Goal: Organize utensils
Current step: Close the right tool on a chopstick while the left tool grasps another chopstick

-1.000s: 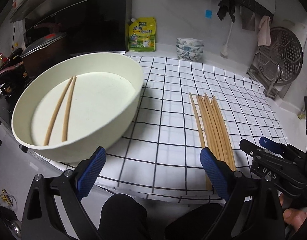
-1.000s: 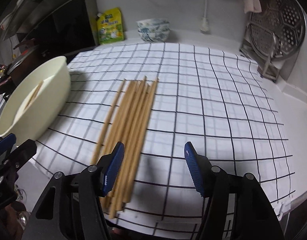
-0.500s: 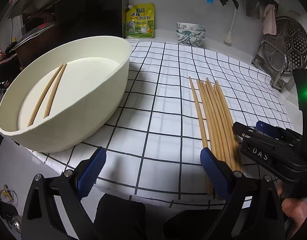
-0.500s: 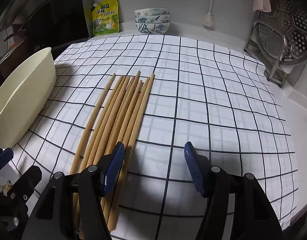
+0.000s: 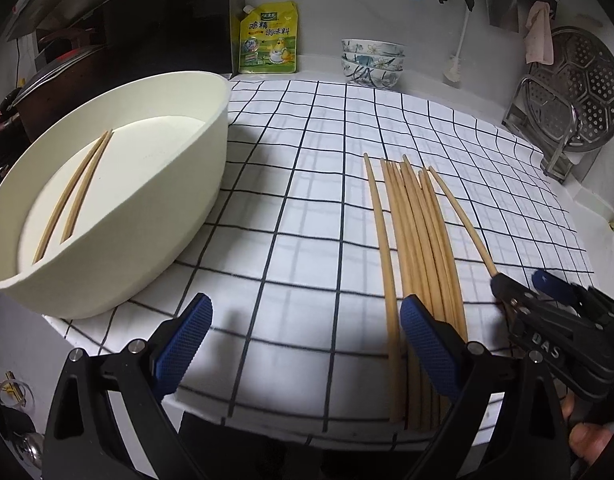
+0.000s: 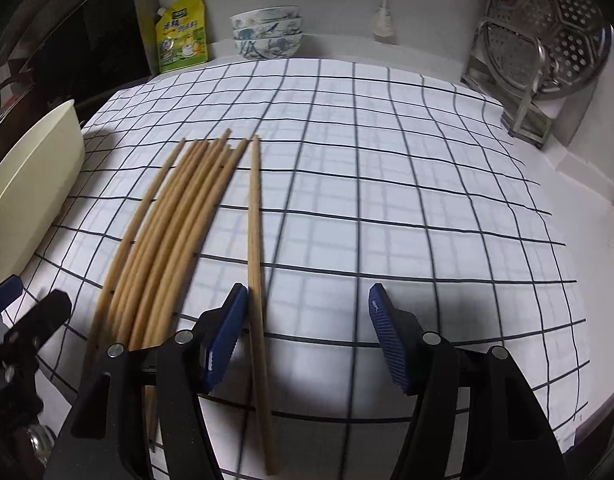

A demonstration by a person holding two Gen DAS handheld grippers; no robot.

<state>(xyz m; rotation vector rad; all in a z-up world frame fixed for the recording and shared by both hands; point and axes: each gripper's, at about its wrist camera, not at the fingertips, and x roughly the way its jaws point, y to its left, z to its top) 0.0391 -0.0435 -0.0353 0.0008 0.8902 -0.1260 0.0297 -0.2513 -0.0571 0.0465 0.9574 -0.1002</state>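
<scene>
Chopsticks [image 6: 175, 240] lie in a loose bundle on the checked cloth [image 6: 407, 184], and one pair [image 6: 256, 264] sits apart at the bundle's right edge, running between the spread fingers of the right gripper [image 6: 307, 340]. That gripper is released — its left blue pad [image 6: 223, 340] is just beside the separated pair, its right pad well clear, nothing clamped. In the left wrist view the same gripper [image 5: 523, 292] shows low at the cloth's near edge, at the near end of the outermost chopstick.

The left gripper [image 5: 303, 344] is also spread wide and grasps nothing; its right pad [image 5: 427, 344] overlaps the near ends of the bundle [image 5: 419, 240] in view, though contact cannot be told. To its left a cream oval tub [image 5: 179, 216] rests on the cloth's corner with two chopsticks [image 5: 75, 196] lying side by side on its floor.

Against the back wall stand a yellow seasoning pouch [image 5: 269, 38] and stacked patterned bowls [image 5: 371, 62] — a perforated steel steamer plate [image 5: 583, 88] leans in a rack at the right.
</scene>
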